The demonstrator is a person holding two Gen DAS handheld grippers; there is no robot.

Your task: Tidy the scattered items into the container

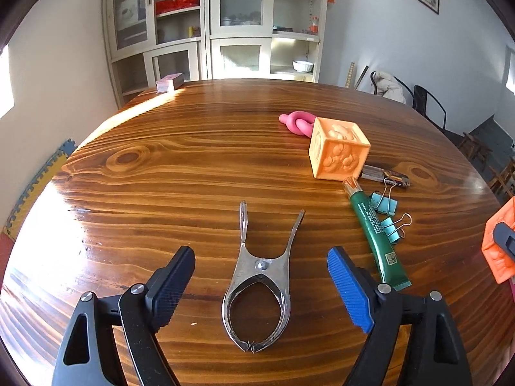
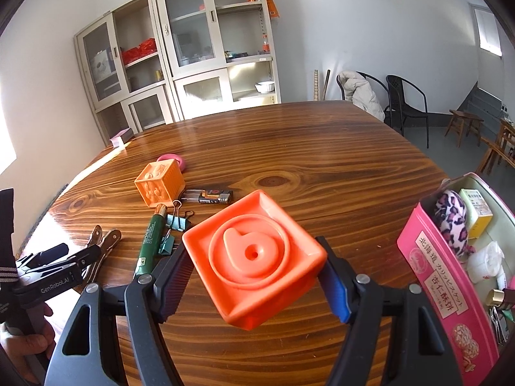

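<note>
Steel nutcracker [image 1: 256,284] lies between the left gripper's [image 1: 261,286] spread pads, untouched.

Both views are taken from wrist fisheyes, angled down along the fingers, close over the wooden table [image 1: 180,148]. The cabinet [image 1: 212,22] wall is faced by each. The left gripper [image 1: 261,289] is seen at lower left in the right view. Shared: pale orange cube [image 1: 338,149], green tube [image 1: 375,228], binder clips [image 1: 384,204], metal tongs [image 1: 260,276].
</note>
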